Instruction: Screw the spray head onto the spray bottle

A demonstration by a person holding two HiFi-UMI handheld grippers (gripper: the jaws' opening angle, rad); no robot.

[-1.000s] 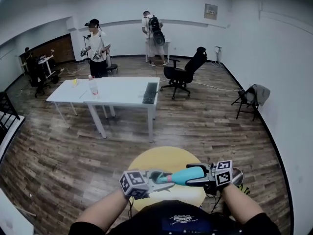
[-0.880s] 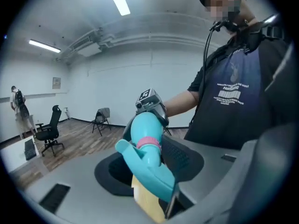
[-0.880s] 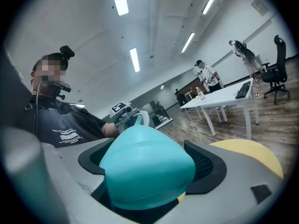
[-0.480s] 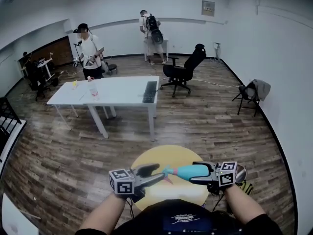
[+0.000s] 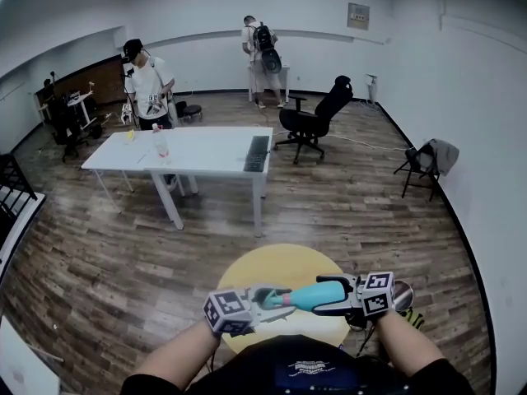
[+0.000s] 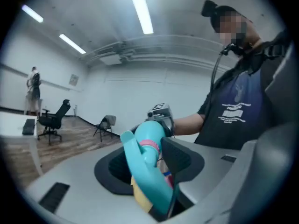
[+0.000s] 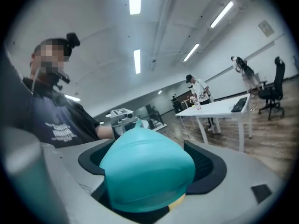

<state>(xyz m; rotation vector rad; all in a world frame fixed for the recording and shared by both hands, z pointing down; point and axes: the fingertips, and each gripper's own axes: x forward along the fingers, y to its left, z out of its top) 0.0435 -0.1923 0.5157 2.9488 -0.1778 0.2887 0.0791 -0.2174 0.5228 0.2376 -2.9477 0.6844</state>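
Bright ceiling strips (image 6: 139, 8); fisheye warp w/ dark corners.

The person wears a dark navy short-sleeved T-shirt (image 6: 238, 120) with white chest print, and a thin black cable (image 6: 215, 71) hangs over it. The grey left gripper (image 5: 284, 301) and right gripper (image 5: 323, 296) bear white cubes (image 5: 226, 311) with black square markers.

No legible txt anywhere I can see. White print on the dark shirt (image 6: 236, 111) is too blurred to read in the gripper views and head view alike. Wall plaque (image 5: 357, 16) at back is too small. Cubes on left gripper (image 5: 276, 299) & right gripper (image 5: 328, 296) show only b/w square patterns, no chars.
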